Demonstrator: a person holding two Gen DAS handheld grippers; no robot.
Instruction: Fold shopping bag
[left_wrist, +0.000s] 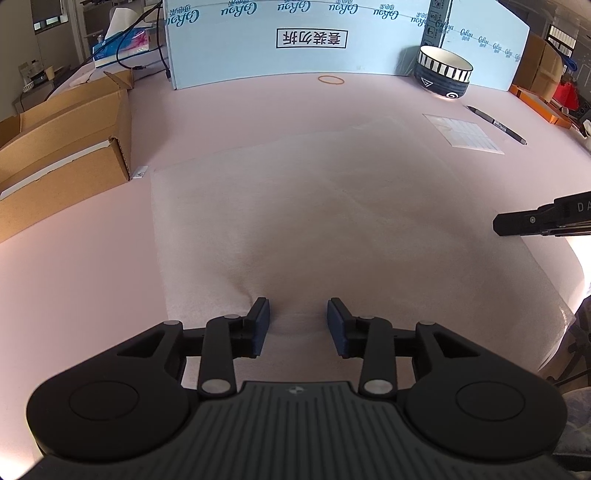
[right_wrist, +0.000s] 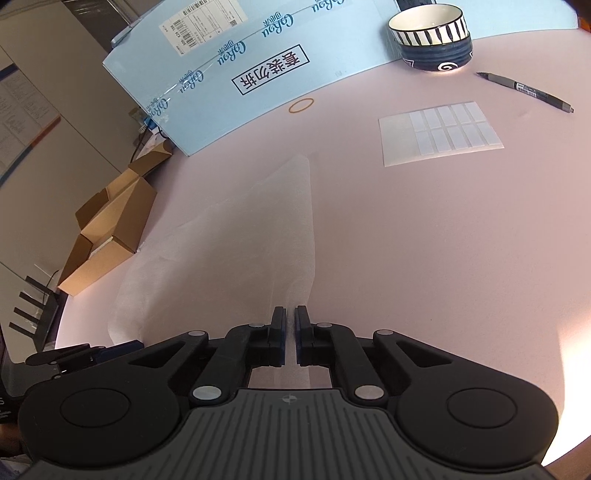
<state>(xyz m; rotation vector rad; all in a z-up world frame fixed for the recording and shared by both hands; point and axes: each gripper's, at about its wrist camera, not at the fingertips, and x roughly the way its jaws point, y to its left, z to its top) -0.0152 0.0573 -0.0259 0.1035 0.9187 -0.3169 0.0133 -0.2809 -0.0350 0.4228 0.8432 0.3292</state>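
A thin white shopping bag (left_wrist: 332, 221) lies flat on the pink table (left_wrist: 74, 277). My left gripper (left_wrist: 298, 310) is open over the bag's near edge, its blue pads apart, with a small pucker of fabric just ahead of them. My right gripper (right_wrist: 290, 314) is shut, and the bag's (right_wrist: 240, 240) right edge runs in between its pads. In the left wrist view the right gripper (left_wrist: 496, 223) reaches in from the right at the bag's side. The left gripper (right_wrist: 74, 354) shows at the lower left of the right wrist view.
An open cardboard box (left_wrist: 62, 147) stands at the left. A blue carton (left_wrist: 295, 44) lines the back, with a rubber band (left_wrist: 331, 79) in front of it. A striped bowl (left_wrist: 443, 74), a pen (left_wrist: 496, 123) and a label sheet (left_wrist: 463, 133) lie at the far right.
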